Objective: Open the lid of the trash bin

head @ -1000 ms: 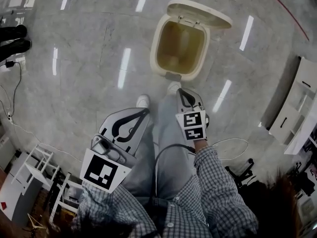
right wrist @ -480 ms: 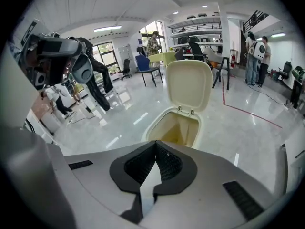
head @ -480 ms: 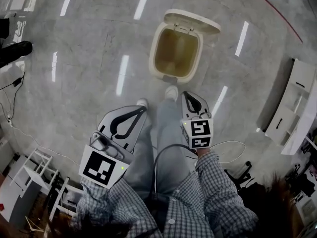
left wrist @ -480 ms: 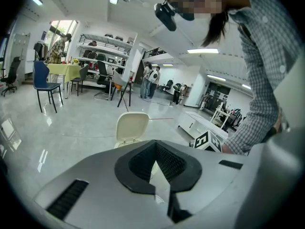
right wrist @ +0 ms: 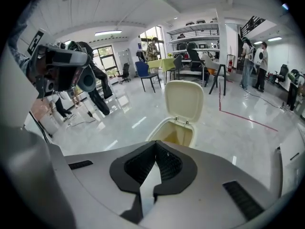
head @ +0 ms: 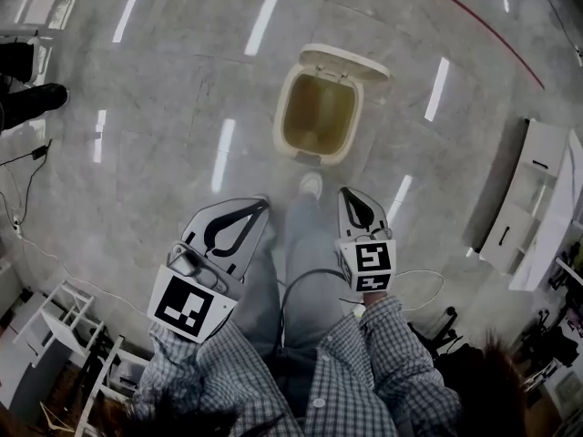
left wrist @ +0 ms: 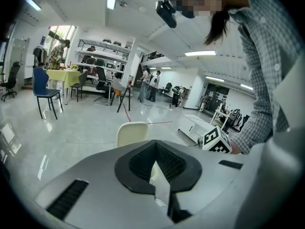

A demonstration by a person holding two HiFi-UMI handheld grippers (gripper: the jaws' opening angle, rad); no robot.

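The glossy grey floor (head: 164,80) carries the bin (head: 280,116), which stands with its lid (head: 346,63) tipped up, and a white shoe (head: 311,185) is planted just short of it. A red line (head: 483,25) crosses the floor beyond the bin. A black shoe (head: 35,104) rests far left and a white cabinet (head: 533,203) stands well off right.

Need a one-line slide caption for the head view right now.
Trash bin open, lid tipped back; left tongs and right tongs shut, empty, held short of it.
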